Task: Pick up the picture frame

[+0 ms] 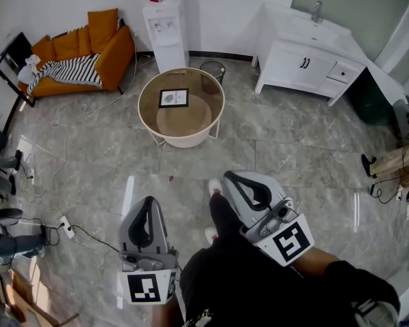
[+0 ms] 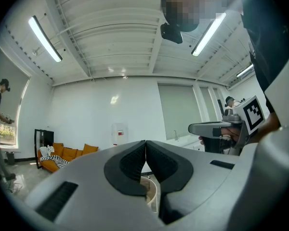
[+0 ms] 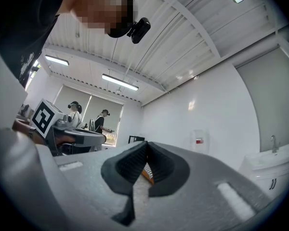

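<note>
In a marble-floored room with an orange sofa (image 1: 88, 46), the picture frame (image 1: 173, 98) lies flat on a round table (image 1: 142, 118), well apart from the left gripper (image 1: 148, 203) and right gripper (image 1: 233, 179), both closed, empty and held close to the body, seemingly awaiting the approach.

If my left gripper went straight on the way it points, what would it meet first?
Nothing near. The left gripper aims over the low round table, so probably the water dispenser by the far wall, though depth is hard to judge.
</note>
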`<state>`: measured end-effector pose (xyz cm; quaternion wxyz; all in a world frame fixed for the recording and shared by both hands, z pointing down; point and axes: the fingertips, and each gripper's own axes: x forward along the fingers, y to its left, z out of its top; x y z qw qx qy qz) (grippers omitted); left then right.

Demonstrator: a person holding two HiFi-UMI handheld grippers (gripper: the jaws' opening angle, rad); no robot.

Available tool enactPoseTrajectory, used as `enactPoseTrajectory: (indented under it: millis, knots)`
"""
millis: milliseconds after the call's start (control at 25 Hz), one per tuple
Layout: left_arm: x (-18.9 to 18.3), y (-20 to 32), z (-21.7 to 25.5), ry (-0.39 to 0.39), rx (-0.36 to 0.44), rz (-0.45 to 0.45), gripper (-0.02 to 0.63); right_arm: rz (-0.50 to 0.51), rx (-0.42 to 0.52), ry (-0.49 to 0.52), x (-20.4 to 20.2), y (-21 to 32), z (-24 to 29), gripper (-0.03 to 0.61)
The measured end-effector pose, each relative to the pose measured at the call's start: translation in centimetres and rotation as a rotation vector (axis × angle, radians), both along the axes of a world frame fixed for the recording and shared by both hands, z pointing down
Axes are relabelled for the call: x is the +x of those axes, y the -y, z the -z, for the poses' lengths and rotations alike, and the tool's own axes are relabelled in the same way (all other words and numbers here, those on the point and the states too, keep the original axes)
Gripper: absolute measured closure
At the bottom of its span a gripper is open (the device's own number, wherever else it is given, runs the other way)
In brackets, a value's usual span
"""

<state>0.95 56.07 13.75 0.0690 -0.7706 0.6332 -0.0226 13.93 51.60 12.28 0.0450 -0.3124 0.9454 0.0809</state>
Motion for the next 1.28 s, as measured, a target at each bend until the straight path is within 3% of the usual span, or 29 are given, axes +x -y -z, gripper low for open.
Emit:
enactPoseTrajectory:
  millis: [480, 800, 1280]
  knots:
    - [-1.7, 3.8, -0.2, 0.009, 0.007, -0.016, 0.6, 0.008, -0.022, 0.009, -2.2, 4.2, -1.1, 0.581]
    - [-4.4, 7.3, -0.6, 0.016, -0.014, 0.025, 0.601, 0.04, -0.015, 0.018, -4.8, 8.3, -0.8, 0.581]
    - [-6.1, 16.8, 1.3, 0.011, 0.004, 0.036, 0.6, 0.036, -0.017, 0.025, -6.2, 18.3, 0.4, 0.58]
